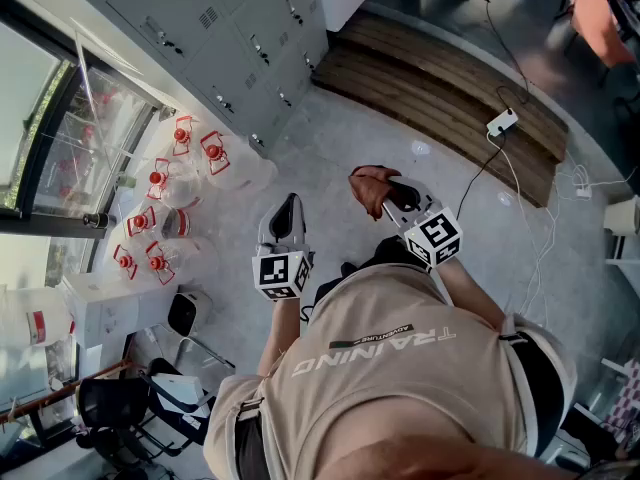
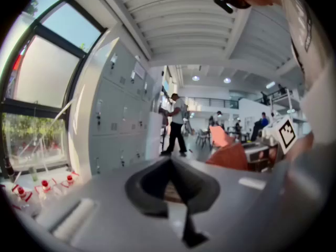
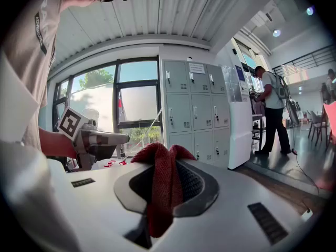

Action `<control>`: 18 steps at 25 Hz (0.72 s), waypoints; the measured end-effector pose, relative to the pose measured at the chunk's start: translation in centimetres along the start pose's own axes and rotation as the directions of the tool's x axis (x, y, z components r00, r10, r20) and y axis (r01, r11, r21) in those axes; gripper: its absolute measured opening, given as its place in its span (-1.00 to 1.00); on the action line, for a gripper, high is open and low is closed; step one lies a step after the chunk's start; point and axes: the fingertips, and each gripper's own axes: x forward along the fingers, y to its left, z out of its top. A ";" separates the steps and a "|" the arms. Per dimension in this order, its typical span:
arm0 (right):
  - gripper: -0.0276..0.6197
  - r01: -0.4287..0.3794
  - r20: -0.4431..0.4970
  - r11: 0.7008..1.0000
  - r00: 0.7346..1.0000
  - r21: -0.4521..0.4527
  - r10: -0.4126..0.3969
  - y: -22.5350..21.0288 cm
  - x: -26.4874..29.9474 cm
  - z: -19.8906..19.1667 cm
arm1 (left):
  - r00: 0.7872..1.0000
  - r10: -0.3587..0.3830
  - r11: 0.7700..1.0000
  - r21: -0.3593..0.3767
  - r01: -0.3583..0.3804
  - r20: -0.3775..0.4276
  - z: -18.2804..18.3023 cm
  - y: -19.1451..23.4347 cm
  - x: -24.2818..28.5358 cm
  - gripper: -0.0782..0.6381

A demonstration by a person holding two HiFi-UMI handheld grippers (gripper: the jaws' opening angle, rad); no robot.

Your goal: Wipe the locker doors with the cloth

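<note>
Standing on the grey floor (image 1: 400,128), well apart from the grey locker doors (image 1: 240,38), we hold the right gripper (image 1: 387,191) clamped on the red cloth (image 1: 370,180), which bunches up between its jaws and touches no door. Our left gripper (image 1: 288,214) is pinched closed with nothing between its jaws, and we hold it beside the right one but apart from it. Left of both grippers, clear jugs with red caps (image 1: 160,183) stand on the floor by the window (image 1: 60,138), near the foot of the lockers, and a wooden step (image 1: 440,98) lies further ahead on our right.
</note>
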 end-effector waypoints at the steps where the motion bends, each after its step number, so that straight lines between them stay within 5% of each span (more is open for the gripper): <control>1: -0.78 -0.005 -0.002 1.000 1.000 0.006 0.005 0.7 0.1 -0.2 | 1.000 -0.009 1.000 -0.009 0.009 -0.009 -0.2 -0.1 -0.5 -0.77; 8: -0.79 -0.005 0.008 1.000 1.000 -0.009 0.005 2.9 1.6 0.4 | 0.998 -0.048 0.999 -0.003 0.047 -0.048 -1.7 0.4 -1.8 -0.76; 18: -0.78 0.069 0.004 0.998 0.998 0.006 -0.069 -2.6 0.7 0.9 | 0.991 -0.118 0.993 -0.021 0.117 -0.060 -1.2 -0.7 4.9 -0.76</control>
